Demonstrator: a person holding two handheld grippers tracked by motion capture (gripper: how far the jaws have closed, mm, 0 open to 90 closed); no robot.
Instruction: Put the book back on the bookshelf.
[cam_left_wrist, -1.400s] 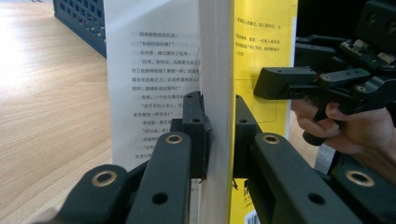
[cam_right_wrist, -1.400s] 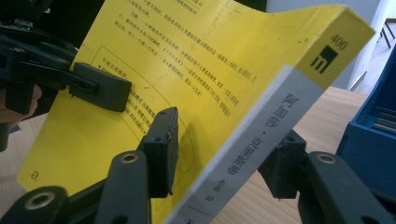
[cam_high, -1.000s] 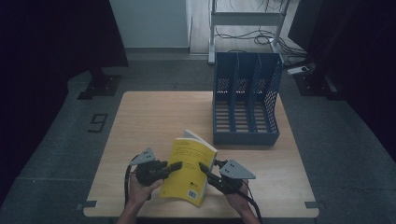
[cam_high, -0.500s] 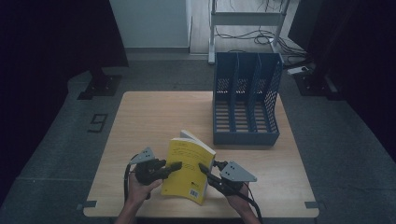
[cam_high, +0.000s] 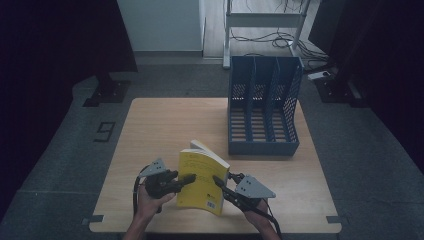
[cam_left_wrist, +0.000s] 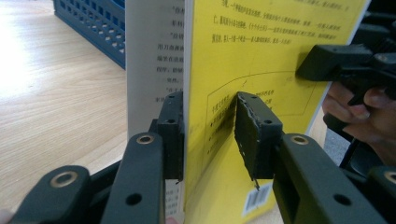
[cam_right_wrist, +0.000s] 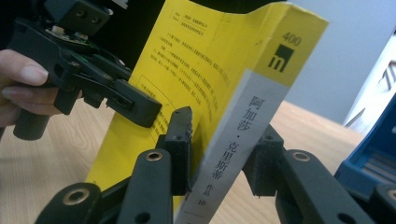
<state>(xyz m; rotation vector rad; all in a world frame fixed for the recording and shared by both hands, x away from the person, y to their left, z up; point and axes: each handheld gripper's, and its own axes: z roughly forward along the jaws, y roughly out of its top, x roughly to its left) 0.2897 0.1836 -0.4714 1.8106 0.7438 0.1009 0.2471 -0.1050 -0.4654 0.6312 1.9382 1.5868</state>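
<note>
The wooden worktop (cam_high: 165, 130) takes up the centre of the high view, with dark floor around it. On its upper right part stands a blue file rack (cam_high: 263, 110) with three slotted compartments, open toward the top of the frame; its perforated blue wall also shows at the upper left of the left gripper view.

Low in the middle of the high view a yellow paperback (cam_high: 201, 181) is held upright above the worktop's near edge, tilted a little, with the rack well apart from it toward the upper right. Its spine (cam_right_wrist: 238, 140) is grey with a yellow top, printed with characters, and faces the right gripper view.

The left tongs (cam_left_wrist: 209, 130) are set around the book's free edge: one jaw lies against the white inner page, while a narrow gap separates the other from the yellow cover. The right tongs (cam_right_wrist: 224, 154) straddle the spine, one jaw on the yellow cover, the other on the far side; whether that far jaw presses the book I cannot tell.

A hand (cam_high: 150, 200) grips each tool at the bottom of the frame.
</note>
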